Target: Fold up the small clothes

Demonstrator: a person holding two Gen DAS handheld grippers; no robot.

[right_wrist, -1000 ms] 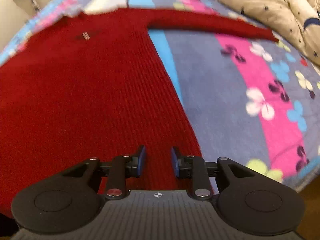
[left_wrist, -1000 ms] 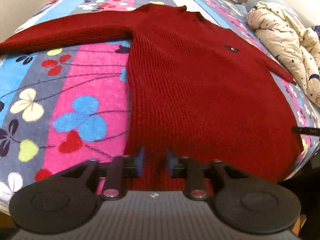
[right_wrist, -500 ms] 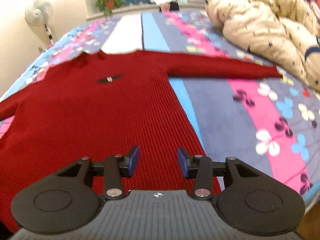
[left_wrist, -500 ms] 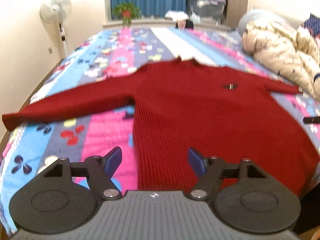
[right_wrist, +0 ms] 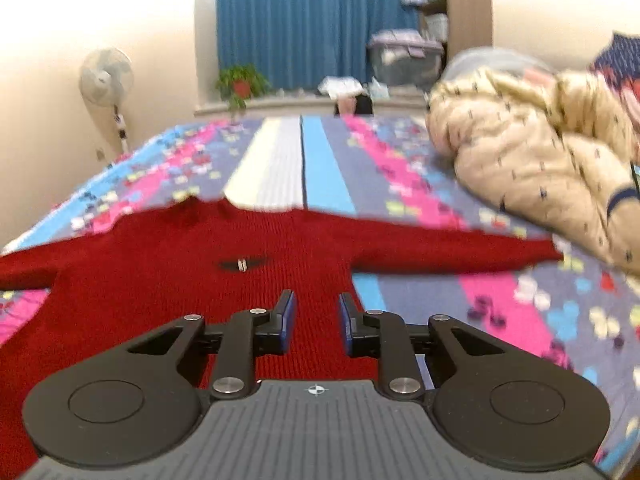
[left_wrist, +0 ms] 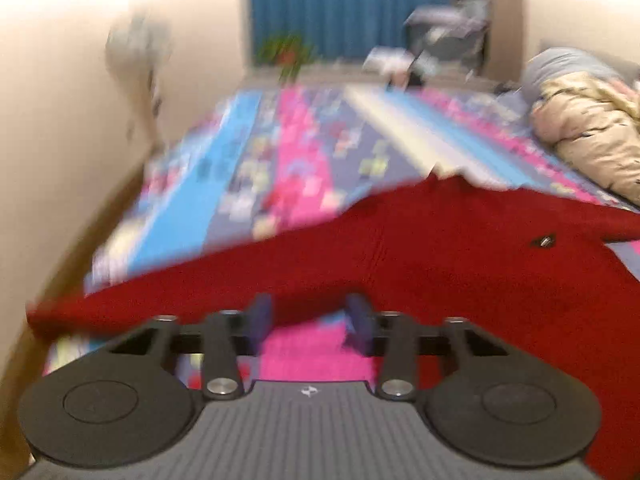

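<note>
Red sweater (right_wrist: 168, 280) lies flat mid-frame; left tool (left_wrist: 308, 322) & right tool (right_wrist: 316, 322) closing on nothing—grab sleeve near cuff, fold inward.

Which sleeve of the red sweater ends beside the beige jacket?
The sleeve stretching right in the right wrist view; its cuff reaches the beige jacket. The other sleeve leaves the frame left.
</note>
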